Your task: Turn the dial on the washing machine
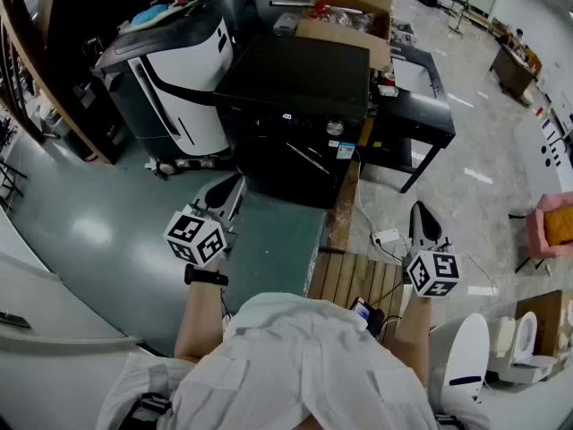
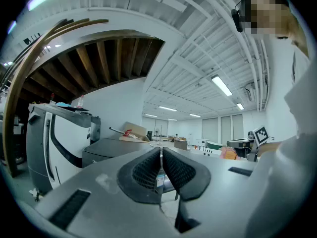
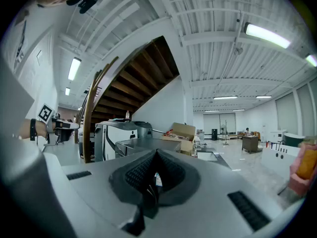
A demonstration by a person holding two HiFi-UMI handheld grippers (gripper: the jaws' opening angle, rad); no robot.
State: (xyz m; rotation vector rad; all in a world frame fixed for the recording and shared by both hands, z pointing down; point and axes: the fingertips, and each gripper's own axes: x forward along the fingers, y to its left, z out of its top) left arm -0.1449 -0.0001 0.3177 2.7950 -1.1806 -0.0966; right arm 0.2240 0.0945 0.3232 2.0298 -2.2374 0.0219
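A black washing machine (image 1: 295,106) stands ahead of me, with a round silver dial (image 1: 334,128) on its front panel near the right side. My left gripper (image 1: 229,192) hangs in front of the machine's lower left, apart from it, jaws closed with nothing between them. My right gripper (image 1: 421,219) is off to the right over the floor, also shut and empty. In the left gripper view the closed gripper (image 2: 161,158) points toward the machine's top (image 2: 111,148). In the right gripper view the closed gripper (image 3: 156,167) faces the machine (image 3: 143,145) from a distance.
A large white-and-black printer (image 1: 175,70) stands left of the machine. Cardboard boxes (image 1: 345,12) sit behind it and a black table (image 1: 416,106) to its right. A wooden pallet (image 1: 354,280), a power strip (image 1: 388,237) with cables, and a toilet (image 1: 524,339) lie near my feet.
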